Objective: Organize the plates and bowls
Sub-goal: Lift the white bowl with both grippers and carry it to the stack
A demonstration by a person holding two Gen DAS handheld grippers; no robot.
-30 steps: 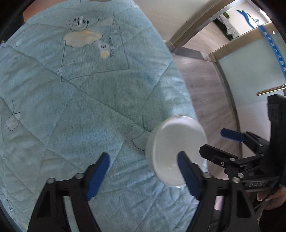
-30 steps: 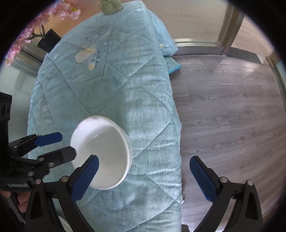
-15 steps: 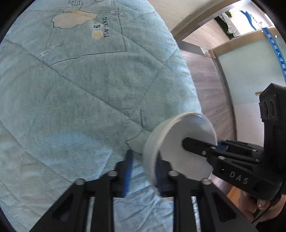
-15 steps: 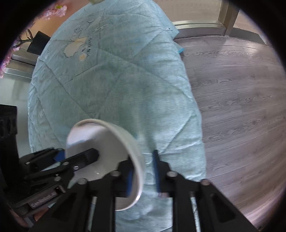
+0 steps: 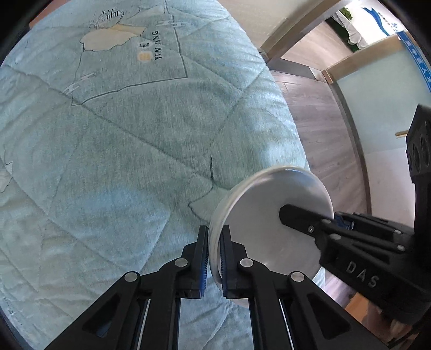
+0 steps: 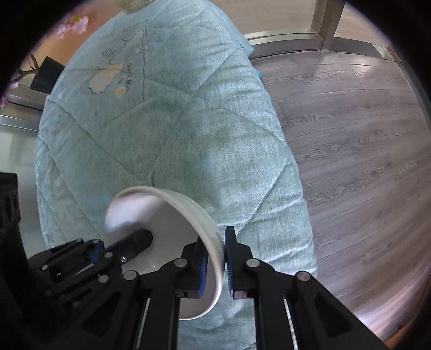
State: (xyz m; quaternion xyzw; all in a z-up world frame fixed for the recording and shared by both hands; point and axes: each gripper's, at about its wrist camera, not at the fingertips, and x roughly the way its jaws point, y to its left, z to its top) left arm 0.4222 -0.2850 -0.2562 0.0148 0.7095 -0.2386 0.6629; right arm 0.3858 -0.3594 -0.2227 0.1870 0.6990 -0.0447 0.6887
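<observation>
1. Bowl count comes second to the biggest item: one pale teal quilt (image 5: pixel 129 150), diamond-stitched, draped over a raised surface, with one cream patch and one small orange patch sewn on. Beside the patches, stitched writing reading "YIW JANG", as far as legible; smaller characters near it unreadable.
2. One grey wood-plank floor (image 6: pixel 350 140) beside the quilt, on the right of the right wrist view.
3. One white bowl (image 5: pixel 272 223), tilted on edge above the quilt's near corner, held at opposite sides of its rim, apart from the fabric.
4. Two grippers, both black with blue pads. Left gripper (image 5: pixel 214 255): jaws nearly closed, pinching the bowl's rim, one pad outside the wall and one inside. Right gripper (image 6: pixel 216 258): same narrow pinch on the far side of the rim, wall between the pads. Raised letters "DAS" readable on the right gripper's body in the left wrist view.
5. One spray of pink blossoms (image 6: pixel 72 24) at the upper left edge of the right wrist view, beyond the quilt.
</observation>
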